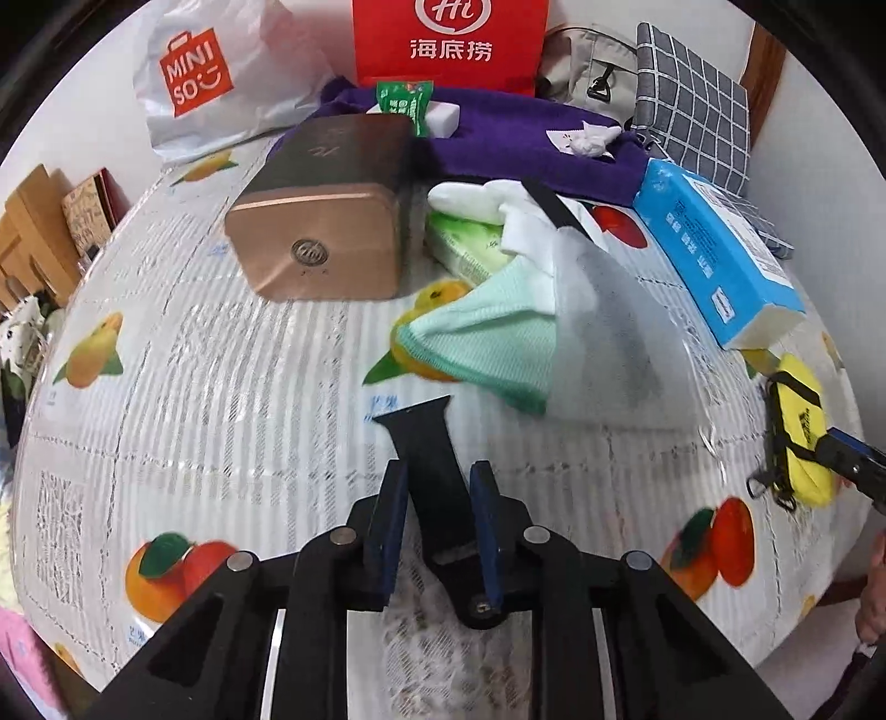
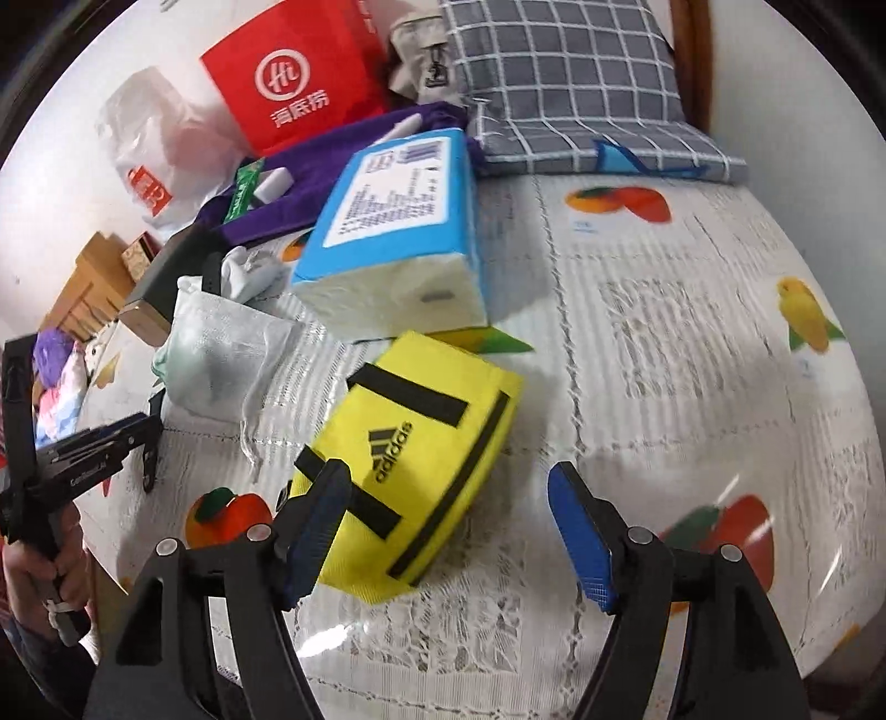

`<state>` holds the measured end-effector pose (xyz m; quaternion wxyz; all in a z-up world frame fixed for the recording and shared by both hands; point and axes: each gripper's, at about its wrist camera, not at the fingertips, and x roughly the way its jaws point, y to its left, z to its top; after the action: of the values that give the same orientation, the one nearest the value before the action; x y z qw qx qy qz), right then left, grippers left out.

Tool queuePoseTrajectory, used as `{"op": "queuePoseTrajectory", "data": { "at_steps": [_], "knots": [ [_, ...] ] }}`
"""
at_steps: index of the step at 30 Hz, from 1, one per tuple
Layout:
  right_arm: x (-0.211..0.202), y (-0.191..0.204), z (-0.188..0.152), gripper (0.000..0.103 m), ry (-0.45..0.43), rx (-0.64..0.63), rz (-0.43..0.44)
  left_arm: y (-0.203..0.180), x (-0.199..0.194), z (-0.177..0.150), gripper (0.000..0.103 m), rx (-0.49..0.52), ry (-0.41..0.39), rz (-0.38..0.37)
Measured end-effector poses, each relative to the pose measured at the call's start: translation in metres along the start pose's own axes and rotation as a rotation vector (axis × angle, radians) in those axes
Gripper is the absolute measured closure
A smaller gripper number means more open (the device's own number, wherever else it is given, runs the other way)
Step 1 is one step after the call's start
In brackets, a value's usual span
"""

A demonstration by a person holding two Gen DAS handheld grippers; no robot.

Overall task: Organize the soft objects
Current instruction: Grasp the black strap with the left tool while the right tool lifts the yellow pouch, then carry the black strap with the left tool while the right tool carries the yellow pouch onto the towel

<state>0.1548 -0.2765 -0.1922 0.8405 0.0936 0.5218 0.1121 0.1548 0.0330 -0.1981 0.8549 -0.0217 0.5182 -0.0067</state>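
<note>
My left gripper (image 1: 437, 520) is shut on a black strap (image 1: 429, 459) and holds it just above the table. Beyond it lie a mint green cloth (image 1: 493, 343), a white mesh pouch (image 1: 614, 327), white gloves (image 1: 498, 205) and a green tissue pack (image 1: 465, 243). My right gripper (image 2: 448, 531) is open around the near end of a yellow Adidas pouch (image 2: 421, 459), which lies on the table; the pouch also shows in the left wrist view (image 1: 803, 432). A blue tissue pack (image 2: 398, 238) lies behind it.
A bronze tin box (image 1: 326, 221) stands mid-table. A purple towel (image 1: 531, 138), red paper bag (image 1: 448, 39), Miniso bag (image 1: 205, 77) and grey checked cushion (image 2: 570, 83) line the back. Cardboard boxes (image 1: 33, 232) stand off the left edge.
</note>
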Motion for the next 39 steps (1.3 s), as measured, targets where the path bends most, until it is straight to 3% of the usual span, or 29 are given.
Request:
{"op": "queuePoseTrajectory", "data": {
  "at_steps": [2,5,8,11,12,16,19,22,25,31,39],
  "knots": [
    [-0.002,0.000,-0.001,0.030,-0.001,0.004,-0.004,0.000,0.000,-0.001,0.077,0.005,0.006,0.007],
    [-0.002,0.003,-0.003,0.030,0.006,0.010,0.000,0.000,-0.001,-0.005,0.062,-0.007,-0.009,-0.016],
    [0.002,0.008,-0.004,0.030,0.015,0.036,0.010,-0.008,-0.001,-0.010,0.061,0.023,-0.028,0.045],
    [0.007,0.013,-0.005,0.029,0.022,0.065,0.023,-0.010,-0.001,-0.008,0.070,0.009,-0.043,0.069],
    [0.009,0.015,-0.004,0.029,0.024,0.072,0.025,-0.009,-0.002,-0.007,0.081,0.007,-0.045,0.067],
    [0.021,0.029,0.003,0.025,0.028,0.080,0.023,0.003,-0.005,-0.007,0.081,-0.027,-0.042,0.008],
    [0.031,0.042,0.009,0.020,0.013,0.055,-0.056,0.002,-0.004,-0.007,0.081,-0.014,-0.049,0.008],
    [0.041,0.054,0.011,0.020,-0.011,-0.003,-0.140,0.004,-0.005,-0.008,0.081,-0.020,-0.053,-0.005],
    [0.045,0.066,0.006,0.028,-0.036,-0.121,-0.214,0.008,-0.005,-0.008,0.082,-0.041,-0.053,-0.031],
    [0.037,0.056,0.004,0.040,-0.044,-0.140,-0.166,0.012,-0.008,-0.007,0.082,-0.064,-0.043,-0.054],
    [0.019,0.047,0.010,0.041,-0.064,-0.093,-0.088,0.016,-0.019,-0.002,0.082,-0.071,-0.062,-0.046]
  ]
}}
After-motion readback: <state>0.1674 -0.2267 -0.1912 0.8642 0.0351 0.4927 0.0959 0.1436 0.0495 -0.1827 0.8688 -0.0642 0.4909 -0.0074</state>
